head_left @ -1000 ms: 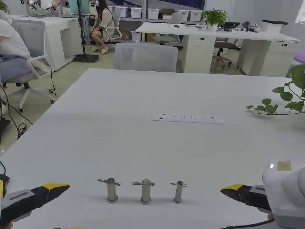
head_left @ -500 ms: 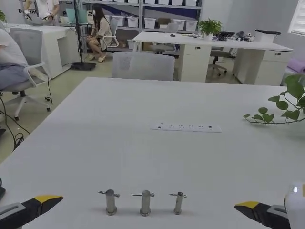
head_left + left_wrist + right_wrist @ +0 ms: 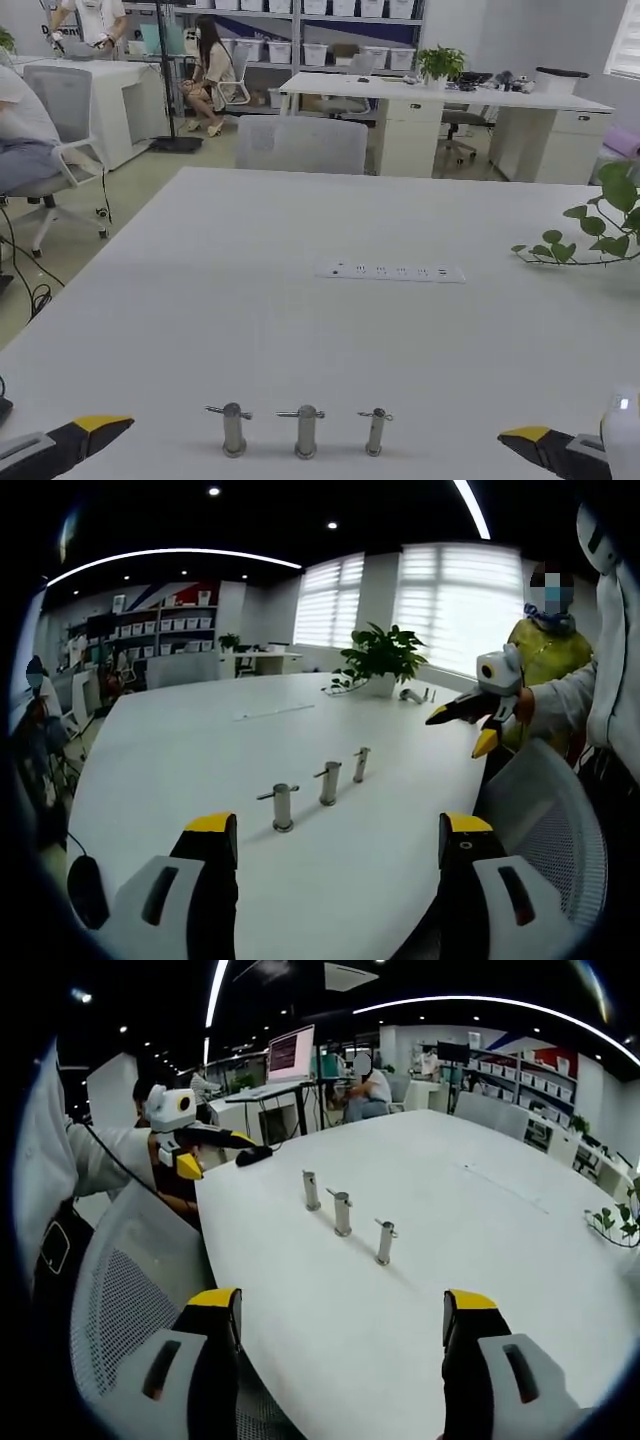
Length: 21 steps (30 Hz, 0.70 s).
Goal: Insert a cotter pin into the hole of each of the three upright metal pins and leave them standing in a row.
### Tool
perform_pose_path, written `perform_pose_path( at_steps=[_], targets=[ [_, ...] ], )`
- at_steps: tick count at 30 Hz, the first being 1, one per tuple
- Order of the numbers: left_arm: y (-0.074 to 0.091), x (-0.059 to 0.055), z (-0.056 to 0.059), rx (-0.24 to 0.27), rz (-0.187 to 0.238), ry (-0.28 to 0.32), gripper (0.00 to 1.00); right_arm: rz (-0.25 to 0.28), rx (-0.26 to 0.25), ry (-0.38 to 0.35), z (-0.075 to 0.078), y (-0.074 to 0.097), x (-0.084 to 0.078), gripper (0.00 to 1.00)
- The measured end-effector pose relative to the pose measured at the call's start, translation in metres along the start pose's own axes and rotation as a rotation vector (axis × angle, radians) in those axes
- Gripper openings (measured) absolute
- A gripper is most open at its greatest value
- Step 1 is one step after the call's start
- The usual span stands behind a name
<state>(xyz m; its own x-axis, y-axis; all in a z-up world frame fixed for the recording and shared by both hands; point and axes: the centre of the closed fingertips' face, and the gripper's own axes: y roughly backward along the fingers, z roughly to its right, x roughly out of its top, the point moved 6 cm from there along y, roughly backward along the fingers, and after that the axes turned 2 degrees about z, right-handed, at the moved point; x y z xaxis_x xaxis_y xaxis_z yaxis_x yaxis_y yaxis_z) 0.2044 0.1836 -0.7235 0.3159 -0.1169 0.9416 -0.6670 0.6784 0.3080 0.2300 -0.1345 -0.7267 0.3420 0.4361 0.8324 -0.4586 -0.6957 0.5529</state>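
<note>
Standing in a row near the front edge of the white table (image 3: 300, 230), the three pins (image 3: 306, 432) are upright and apart, each with a cotter pin (image 3: 216, 409) crosswise through its top. The left gripper (image 3: 338, 825) and right gripper (image 3: 340, 1300) flank them, well clear, jaws spread wide and holding nothing. The tabletop is plain and matte; a power strip (image 3: 392, 271) lies farther back along its middle, and a leafy plant (image 3: 600, 215) trails in at the right edge. A grey chair (image 3: 302, 144) sits at the far end. Beyond are white desks (image 3: 440, 92), shelves (image 3: 300, 20) of bins and a seated person (image 3: 212, 60).
</note>
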Motion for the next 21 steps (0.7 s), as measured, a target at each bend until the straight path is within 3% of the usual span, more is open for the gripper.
perform_pose_path(
  at_steps=[21],
  targets=[
    [0.0005,-0.0012,-0.0006,0.004,-0.004,0.005,0.82,0.002,0.000,-0.005,-0.0002,-0.0035,-0.0023,0.85]
  ],
)
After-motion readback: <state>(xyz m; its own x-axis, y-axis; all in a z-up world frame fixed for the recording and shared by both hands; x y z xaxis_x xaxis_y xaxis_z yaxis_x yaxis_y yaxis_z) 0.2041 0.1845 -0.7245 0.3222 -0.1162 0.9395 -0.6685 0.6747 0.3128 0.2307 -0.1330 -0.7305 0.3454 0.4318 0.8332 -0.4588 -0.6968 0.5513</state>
